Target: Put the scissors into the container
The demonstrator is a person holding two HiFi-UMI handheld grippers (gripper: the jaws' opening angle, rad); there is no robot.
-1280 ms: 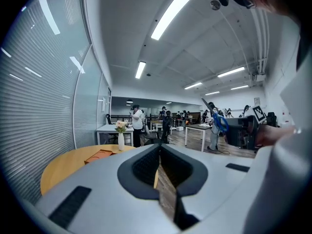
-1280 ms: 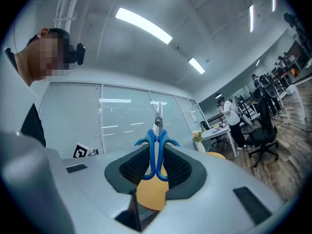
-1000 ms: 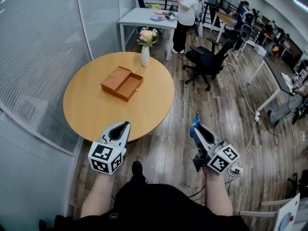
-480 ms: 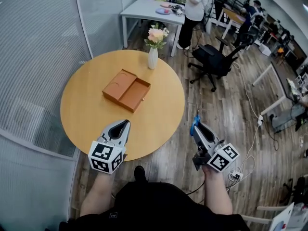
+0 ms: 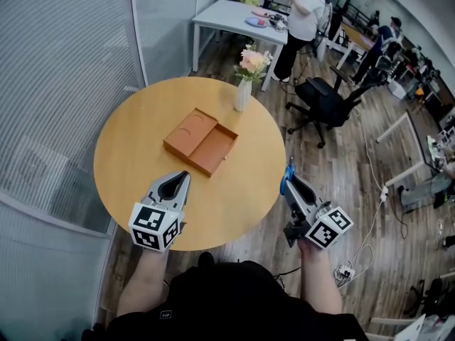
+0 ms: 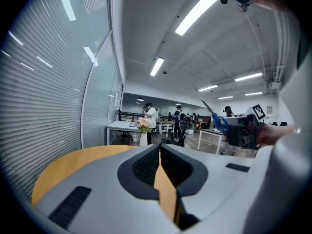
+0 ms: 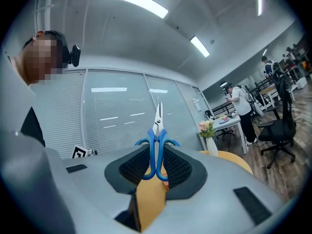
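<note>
A brown two-compartment container [image 5: 202,142] lies open in the middle of the round wooden table [image 5: 135,141]. Blue-handled scissors [image 5: 286,175] stand blades-up between the jaws of my right gripper [image 5: 288,181], which is shut on their handles just off the table's right edge. In the right gripper view the scissors [image 7: 157,140] point upward, the handle loops pinched between the pads. My left gripper [image 5: 181,180] hovers over the table's near part, short of the container, shut with nothing in it; its jaws [image 6: 159,150] meet in the left gripper view. From there the scissors [image 6: 218,118] show at the right.
A white vase of flowers [image 5: 243,94] stands at the table's far edge. Beyond it are a black office chair [image 5: 323,105], a white desk [image 5: 234,23] and a standing person [image 5: 302,20]. A curved glass wall [image 5: 64,84] runs along the left. Wood floor lies to the right.
The table and container have come closer and shifted right in the head view. My left gripper now sits over the tabletop, and the right, still holding the scissors, reaches the table's edge.
</note>
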